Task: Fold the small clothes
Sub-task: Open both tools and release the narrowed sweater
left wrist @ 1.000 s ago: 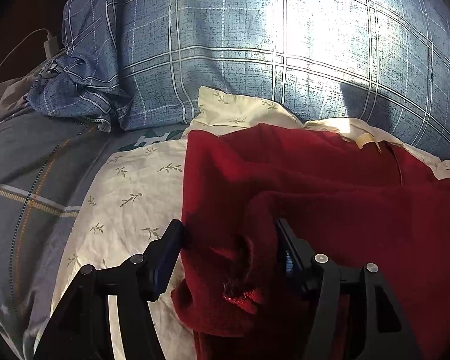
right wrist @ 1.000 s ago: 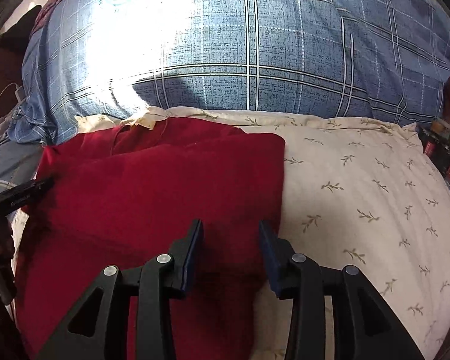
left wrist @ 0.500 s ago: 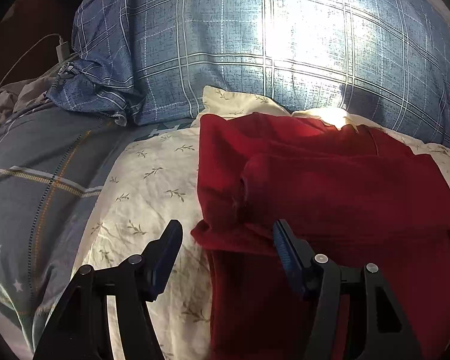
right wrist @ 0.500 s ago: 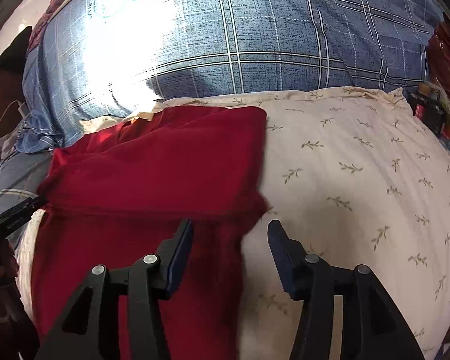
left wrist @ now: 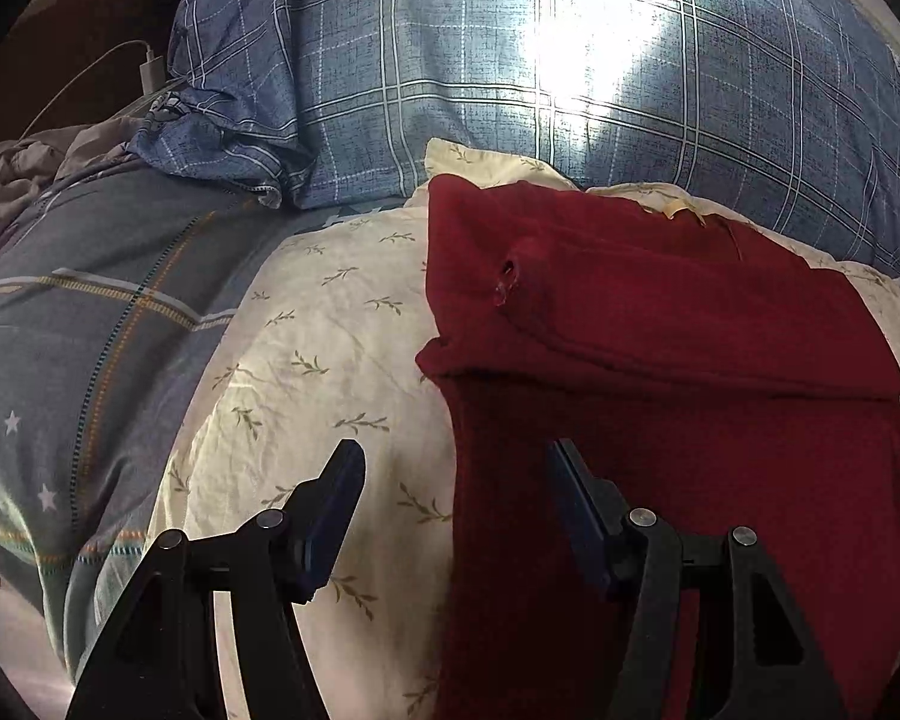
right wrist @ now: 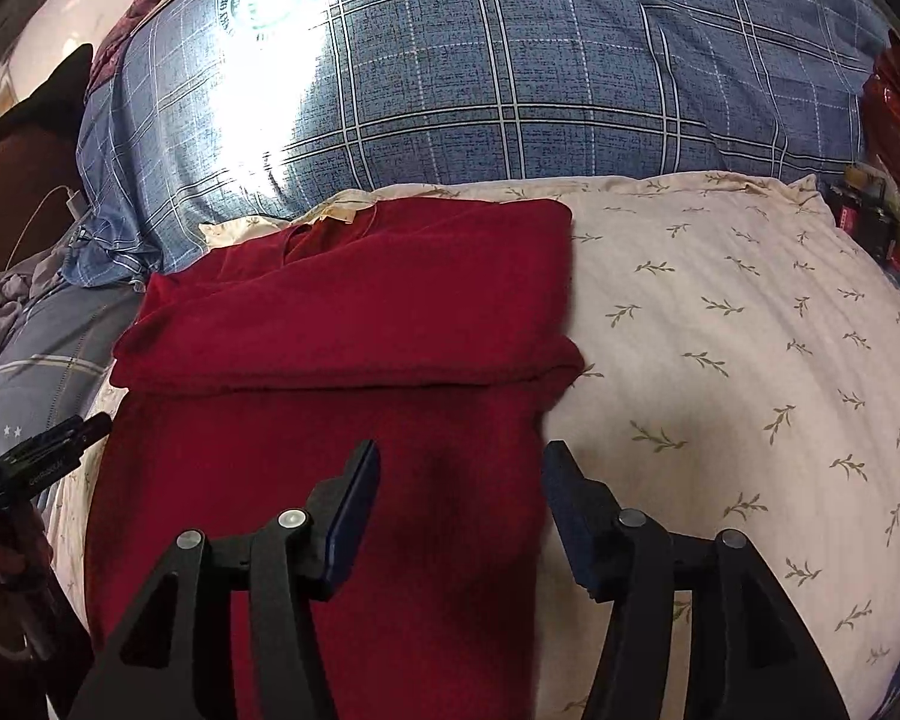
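Behind everything I see the big blue plaid quilt (right wrist: 510,90) bunched up, leaving the cream leaf-print pillow (right wrist: 750,330) as my folding surface. The red garment (right wrist: 342,360) lies flat on it, its far part doubled toward me, so one fold looks done. My left gripper (left wrist: 456,498) hangs spread and empty over its left edge; my right gripper (right wrist: 462,498) is opening, clear of the cloth.
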`<state>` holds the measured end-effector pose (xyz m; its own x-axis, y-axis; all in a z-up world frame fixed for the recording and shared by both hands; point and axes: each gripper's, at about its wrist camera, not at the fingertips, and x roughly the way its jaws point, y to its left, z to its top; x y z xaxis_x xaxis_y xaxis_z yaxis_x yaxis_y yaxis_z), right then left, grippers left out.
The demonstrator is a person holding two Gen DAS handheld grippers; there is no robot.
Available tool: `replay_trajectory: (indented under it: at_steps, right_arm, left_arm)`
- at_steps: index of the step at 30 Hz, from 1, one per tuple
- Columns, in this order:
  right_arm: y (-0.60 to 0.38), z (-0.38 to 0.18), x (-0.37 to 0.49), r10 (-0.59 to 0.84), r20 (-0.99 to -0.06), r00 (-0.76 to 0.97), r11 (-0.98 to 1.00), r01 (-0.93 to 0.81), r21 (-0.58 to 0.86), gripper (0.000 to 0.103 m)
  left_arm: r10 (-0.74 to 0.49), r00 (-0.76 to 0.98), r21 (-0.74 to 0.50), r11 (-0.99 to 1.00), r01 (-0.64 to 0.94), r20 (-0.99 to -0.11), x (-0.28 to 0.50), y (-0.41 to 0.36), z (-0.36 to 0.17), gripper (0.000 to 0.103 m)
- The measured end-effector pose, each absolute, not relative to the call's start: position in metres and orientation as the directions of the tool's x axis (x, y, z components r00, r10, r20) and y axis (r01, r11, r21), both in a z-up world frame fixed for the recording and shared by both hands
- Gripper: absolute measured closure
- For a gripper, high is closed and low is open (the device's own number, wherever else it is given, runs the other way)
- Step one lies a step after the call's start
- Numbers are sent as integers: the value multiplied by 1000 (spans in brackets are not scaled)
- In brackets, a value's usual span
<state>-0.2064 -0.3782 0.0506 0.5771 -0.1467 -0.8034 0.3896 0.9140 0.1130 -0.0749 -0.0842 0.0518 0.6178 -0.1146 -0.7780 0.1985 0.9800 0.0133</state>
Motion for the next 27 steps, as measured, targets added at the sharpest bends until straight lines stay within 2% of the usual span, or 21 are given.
replay_trajectory:
  at_steps: [13,15,16,17,20,27]
  right_arm:
    - [-424,34,-163,-196,-809,554,848,510,144,38]
    - [-431,26,-159,-180,-828,531,842,518,150,45]
    - [-433,22,-158,-168,-838,519,845,514,149,61]
    - [-432,22,-160,-194,-838,510,850,514,117,70]
    - [-424,25,-168,-228,-825,516,879,474,53,77]
    - [-417,35,-171,-267,-804,531,872,489,33,80]
  left_arm:
    - [-132,590,-24,982,188,-796,-61,-84,41,40]
    - [-131,587,-22,982,190,-799,-60,-84,39,40]
    - [-129,586,-18,981,191,-800,-59,-83,38,40]
    - [-126,586,-15,982,191,-800,-59,-83,38,40]
    - [-119,591,-9,983,185,-798,-59,-80,39,40]
    - [-115,593,-15,985,171,-797,-65,-74,43,40]
